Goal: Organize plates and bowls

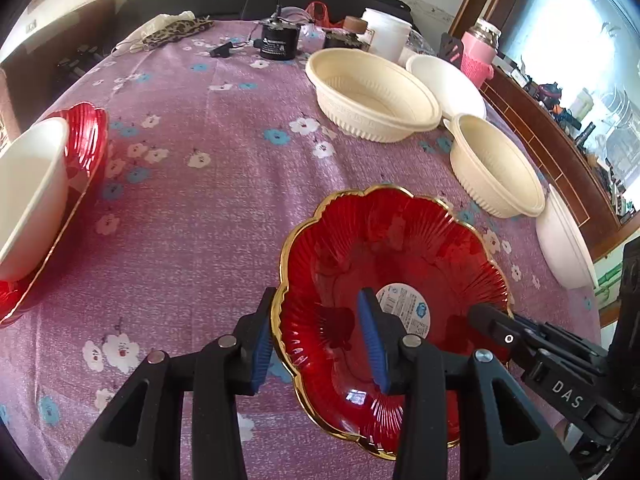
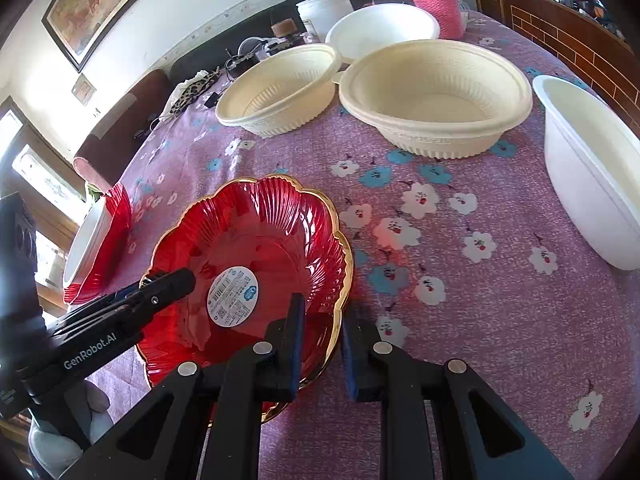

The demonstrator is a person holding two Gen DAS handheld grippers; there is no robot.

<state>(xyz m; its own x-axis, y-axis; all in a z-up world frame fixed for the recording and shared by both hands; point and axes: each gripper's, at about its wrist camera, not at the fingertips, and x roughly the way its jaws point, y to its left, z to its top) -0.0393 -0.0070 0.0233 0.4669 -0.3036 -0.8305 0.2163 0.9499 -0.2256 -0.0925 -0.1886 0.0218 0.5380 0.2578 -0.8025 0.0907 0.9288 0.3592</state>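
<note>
A red glass plate with a gold scalloped rim and a round white sticker (image 1: 384, 280) (image 2: 248, 240) is held near the table's front. My left gripper (image 1: 320, 336) straddles its left rim, jaws wide apart, one pad outside and one inside. My right gripper (image 2: 320, 336) straddles its right rim with a narrower gap; whether it pinches is unclear. A second red plate (image 1: 86, 148) (image 2: 116, 224) at the left holds a white bowl (image 1: 28, 184). Two cream ribbed bowls (image 1: 372, 96) (image 1: 496, 164) and two white bowls (image 1: 444, 80) (image 1: 564, 248) sit at the right.
The table has a purple floral cloth (image 1: 200, 200). At its far end are a black cylinder (image 1: 276, 44), a white tub (image 1: 386, 34), a pink-sleeved jar (image 1: 478, 50) and a leopard-print cloth (image 1: 176, 30). A wooden ledge (image 1: 560, 160) runs along the right edge.
</note>
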